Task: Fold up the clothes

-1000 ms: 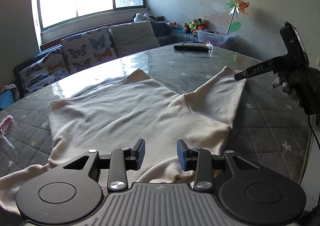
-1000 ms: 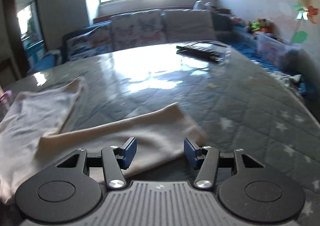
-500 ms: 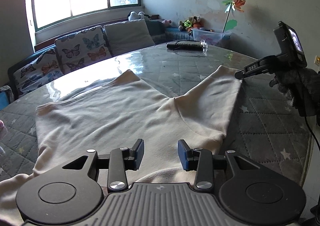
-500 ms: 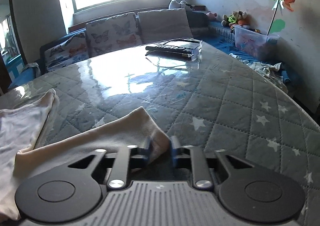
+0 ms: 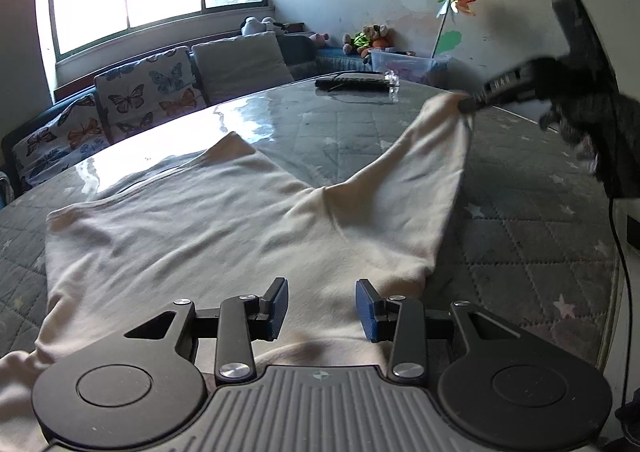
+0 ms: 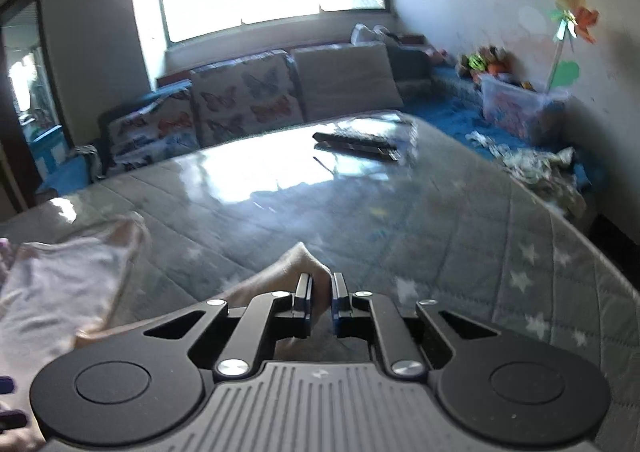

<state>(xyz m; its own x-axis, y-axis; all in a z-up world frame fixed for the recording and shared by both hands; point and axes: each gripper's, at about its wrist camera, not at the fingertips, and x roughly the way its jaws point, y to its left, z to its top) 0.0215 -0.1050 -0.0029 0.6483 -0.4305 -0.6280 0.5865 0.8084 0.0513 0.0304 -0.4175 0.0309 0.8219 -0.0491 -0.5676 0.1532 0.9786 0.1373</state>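
The round table under a grey quilted star-print cover and glossy clear sheet (image 5: 520, 244) carries my cream soft-knit garment (image 5: 208, 228), spread from the near edge toward the right edge. My right gripper (image 6: 320, 288) is pinched nearly closed on the tip of its right-hand sleeve (image 5: 424, 172), lifted taut; a thin pinch could slip. My left gripper (image 5: 321, 308), jaws wide and holding nothing, hovers over the near hem, so the body may drag on the slick sheet.
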